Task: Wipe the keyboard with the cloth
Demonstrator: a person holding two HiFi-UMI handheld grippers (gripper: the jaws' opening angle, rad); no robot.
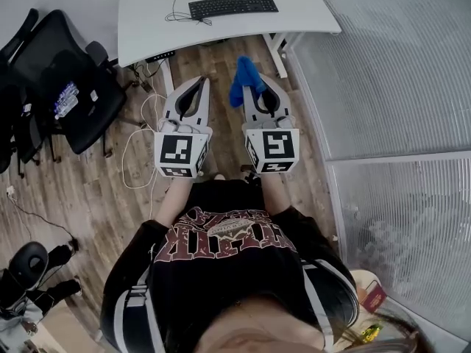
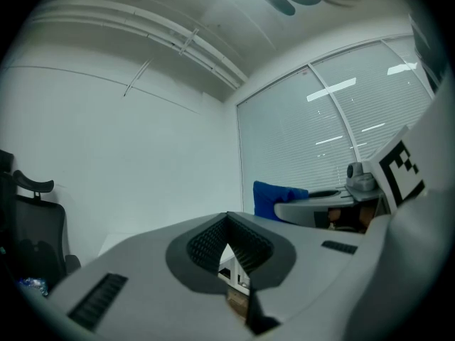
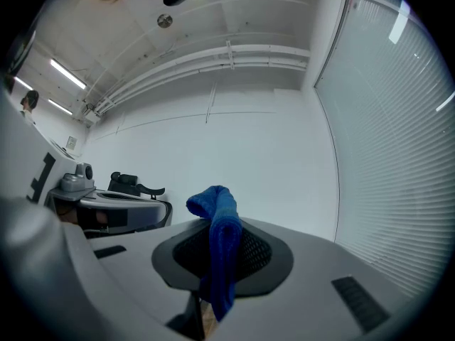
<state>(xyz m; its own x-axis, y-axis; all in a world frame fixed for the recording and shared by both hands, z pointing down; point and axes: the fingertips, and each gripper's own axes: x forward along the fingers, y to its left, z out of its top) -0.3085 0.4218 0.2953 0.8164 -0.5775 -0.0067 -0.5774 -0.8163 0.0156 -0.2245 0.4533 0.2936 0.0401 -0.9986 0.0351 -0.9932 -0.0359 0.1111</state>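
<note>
Head view first: the right gripper (image 1: pixel 250 88) is clamped on the blue cloth (image 1: pixel 241 76), which bunches up past its tips. The left gripper (image 1: pixel 200 83), just beside it and over the wood floor (image 1: pixel 96 190), has its jaws pressed together with nothing between them. Well ahead of both, the keyboard (image 1: pixel 232 6) lies on the white desk (image 1: pixel 147 28), well apart from the cloth.

White desk (image 1: pixel 147 17) beside black office chair (image 1: pixel 73 94)
</note>
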